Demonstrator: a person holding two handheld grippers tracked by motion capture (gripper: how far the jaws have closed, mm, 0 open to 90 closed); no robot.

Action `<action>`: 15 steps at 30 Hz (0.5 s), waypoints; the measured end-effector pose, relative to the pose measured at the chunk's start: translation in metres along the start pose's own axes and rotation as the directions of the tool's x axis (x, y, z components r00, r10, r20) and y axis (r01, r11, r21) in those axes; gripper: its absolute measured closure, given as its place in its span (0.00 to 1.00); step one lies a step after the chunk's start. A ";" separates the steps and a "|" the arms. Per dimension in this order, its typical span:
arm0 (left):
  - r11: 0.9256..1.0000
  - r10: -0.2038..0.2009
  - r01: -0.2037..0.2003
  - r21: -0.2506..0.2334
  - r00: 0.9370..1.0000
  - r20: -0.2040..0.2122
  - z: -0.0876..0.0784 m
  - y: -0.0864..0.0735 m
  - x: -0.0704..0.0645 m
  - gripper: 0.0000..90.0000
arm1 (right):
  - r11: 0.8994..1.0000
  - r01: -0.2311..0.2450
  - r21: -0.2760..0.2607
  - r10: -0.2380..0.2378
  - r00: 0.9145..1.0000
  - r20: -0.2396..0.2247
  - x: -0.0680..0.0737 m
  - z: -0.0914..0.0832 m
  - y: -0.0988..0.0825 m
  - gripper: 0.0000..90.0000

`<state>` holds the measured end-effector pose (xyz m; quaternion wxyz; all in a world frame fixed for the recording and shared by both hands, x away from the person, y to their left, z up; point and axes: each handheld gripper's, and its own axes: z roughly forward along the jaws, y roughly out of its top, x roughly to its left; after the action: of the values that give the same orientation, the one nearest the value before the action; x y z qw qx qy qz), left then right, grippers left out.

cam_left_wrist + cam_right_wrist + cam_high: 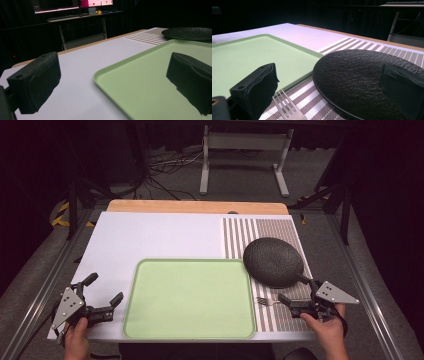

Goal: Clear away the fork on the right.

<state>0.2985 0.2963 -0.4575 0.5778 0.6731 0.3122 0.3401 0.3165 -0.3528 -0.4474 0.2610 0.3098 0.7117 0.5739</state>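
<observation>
From the high view the fork (263,300) lies untouched on the striped mat (280,232) before the open right gripper (292,294), the left gripper view looks between the spread jaws of the left gripper (110,82) across the bare green tray (150,75), and the right gripper view has the fork between its parted jaws, ungrasped.

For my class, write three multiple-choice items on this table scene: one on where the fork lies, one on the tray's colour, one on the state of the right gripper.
1. Where does the fork lie?
A. on the striped mat, between tray and plate
B. in the tray
C. on the plate

2. What colour is the tray?
A. black
B. light green
C. orange

3. In what state is the right gripper?
A. shut on the fork
B. shut on the plate
C. open, holding nothing

Key:
1 A, its tines rest on the stripes beside the tray's rim.
2 B, the tray is pale green, whereas the plate is black.
3 C, the jaws stand wide apart with nothing between the pads.
</observation>
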 end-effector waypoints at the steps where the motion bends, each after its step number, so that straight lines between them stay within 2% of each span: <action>1: 1.000 -0.004 0.004 0.002 1.000 0.001 0.000 0.000 0.000 0.00 | 1.000 -0.002 0.002 0.002 1.000 0.001 0.000 0.000 0.000 0.02; 15: 1.000 -0.002 0.002 0.005 1.000 -0.002 -0.001 0.000 0.000 0.00 | 1.000 -0.007 -0.001 0.007 1.000 -0.003 0.000 0.000 0.000 0.02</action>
<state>0.2977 0.2963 -0.4575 0.5762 0.6738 0.3142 0.3396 0.3166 -0.3523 -0.4470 0.2584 0.3112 0.7106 0.5757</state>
